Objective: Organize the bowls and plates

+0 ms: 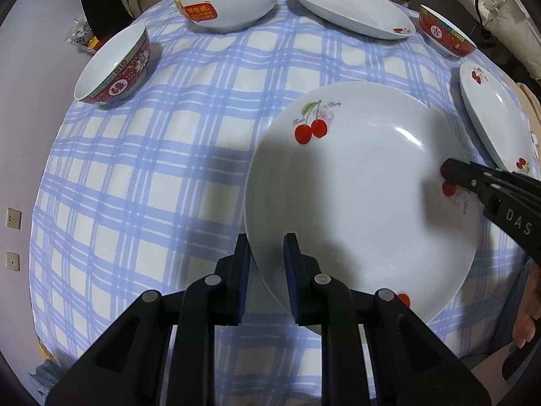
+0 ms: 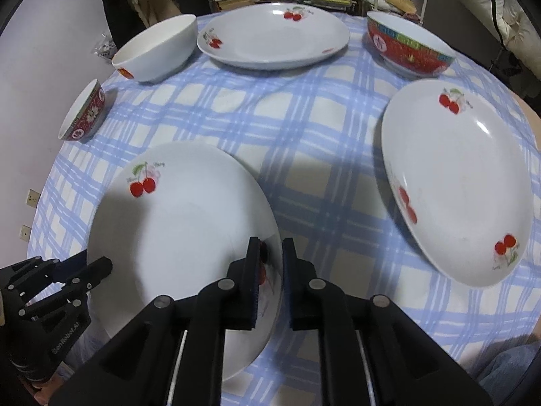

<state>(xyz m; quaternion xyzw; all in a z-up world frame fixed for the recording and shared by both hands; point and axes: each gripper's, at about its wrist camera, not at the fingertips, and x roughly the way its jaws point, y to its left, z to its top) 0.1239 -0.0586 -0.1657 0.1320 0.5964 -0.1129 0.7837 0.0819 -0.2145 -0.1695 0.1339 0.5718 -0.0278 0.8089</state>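
White cherry plate (image 1: 365,196), rim between both grippers' narrowed jaws, seemingly gripped on opposite edges.

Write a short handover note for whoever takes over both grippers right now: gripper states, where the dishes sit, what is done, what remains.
Left gripper and right gripper: each straddles an opposite rim of the near white cherry-print plate; whether clamped, cannot tell.
Elsewhere on the blue checked tablecloth: two more cherry plates, a plain white bowl, a small red patterned bowl, a large red patterned bowl.
Done: nothing stacked.
Left: stack plates, group bowls.
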